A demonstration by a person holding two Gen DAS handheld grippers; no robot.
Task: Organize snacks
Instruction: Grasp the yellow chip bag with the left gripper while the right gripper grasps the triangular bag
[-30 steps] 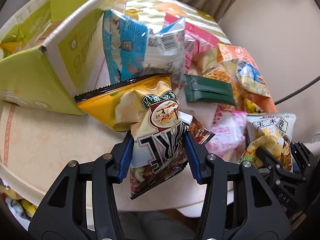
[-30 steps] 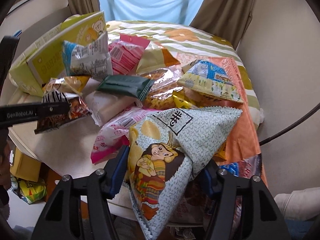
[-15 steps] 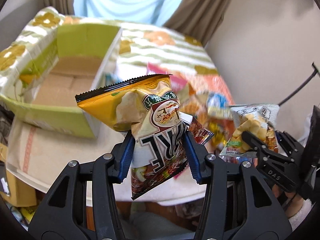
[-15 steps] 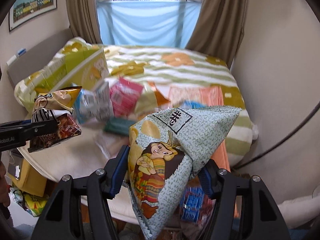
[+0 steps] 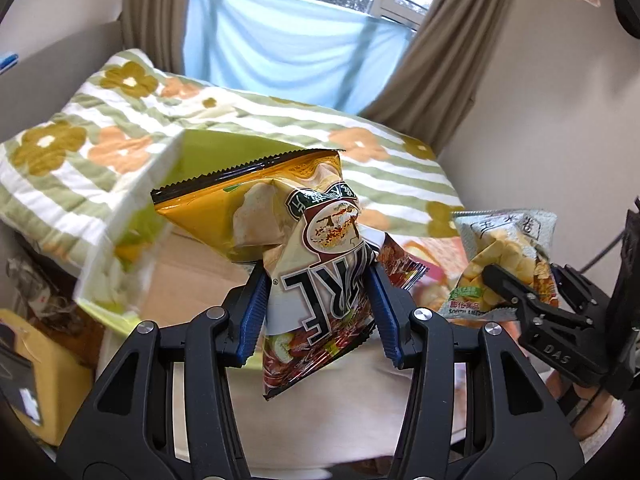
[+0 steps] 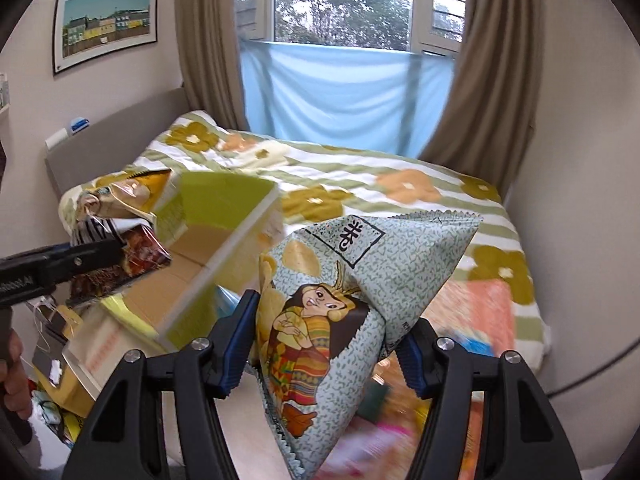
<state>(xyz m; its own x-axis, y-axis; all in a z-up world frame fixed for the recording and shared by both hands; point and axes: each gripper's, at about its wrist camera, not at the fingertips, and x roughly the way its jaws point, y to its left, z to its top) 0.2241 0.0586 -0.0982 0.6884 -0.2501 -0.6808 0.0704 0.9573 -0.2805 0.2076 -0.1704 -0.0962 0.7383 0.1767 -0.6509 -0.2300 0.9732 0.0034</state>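
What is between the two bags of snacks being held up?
In the right wrist view, the open green box sits between the yellow chip bag and the pale green snack bag.

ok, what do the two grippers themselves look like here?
Both match: left gripper and right gripper have black plastic linkage arms with silver rivets and ribbed blue pads. White lettering marks the black bodies. No sleeves are visible.

Soft daylight from window (image 6: 344, 4) behind blue cloth. Strong fisheye bending, black corners. Motion blur smears green box (image 5: 132, 216) and far snacks; held bags stay sharp.
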